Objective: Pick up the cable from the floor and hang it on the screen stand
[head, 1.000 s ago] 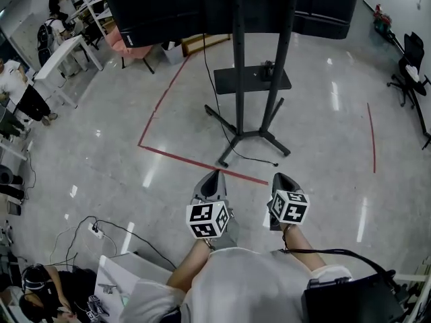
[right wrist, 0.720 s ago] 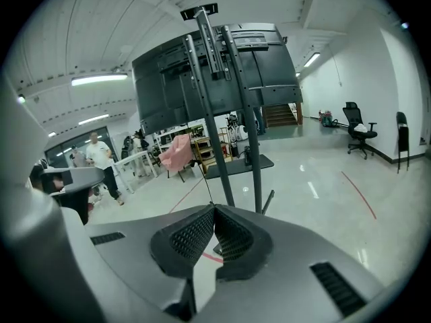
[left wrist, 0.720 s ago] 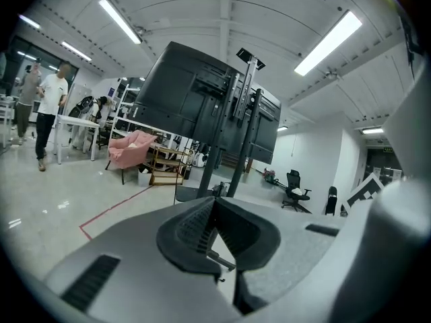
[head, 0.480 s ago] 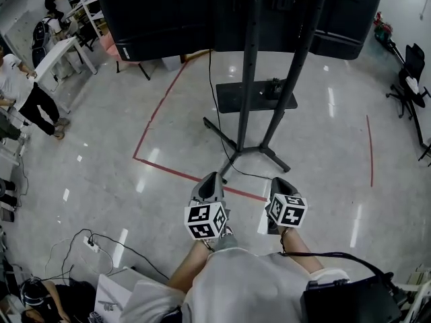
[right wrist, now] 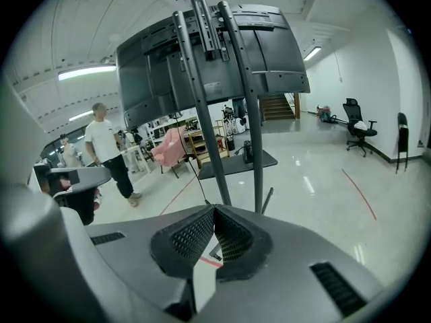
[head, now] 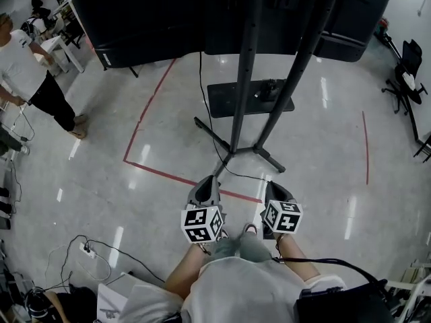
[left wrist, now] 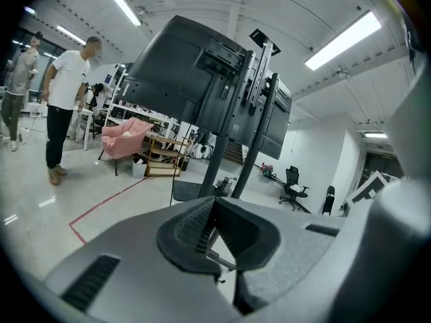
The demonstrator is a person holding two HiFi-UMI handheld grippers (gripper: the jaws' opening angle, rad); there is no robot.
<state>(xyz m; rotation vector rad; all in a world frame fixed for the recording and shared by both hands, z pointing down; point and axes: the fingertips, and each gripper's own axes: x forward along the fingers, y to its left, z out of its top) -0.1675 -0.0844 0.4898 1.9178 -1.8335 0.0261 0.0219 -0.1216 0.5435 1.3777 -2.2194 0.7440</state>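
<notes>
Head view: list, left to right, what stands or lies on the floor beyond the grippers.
person in a white shirt → corner of the red tape → screen stand → lone red tape line → black office chair

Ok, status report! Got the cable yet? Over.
Left gripper, right gripper: fingers shut, empty. Cable on floor by screen stand foot. Nothing in the way.
</notes>
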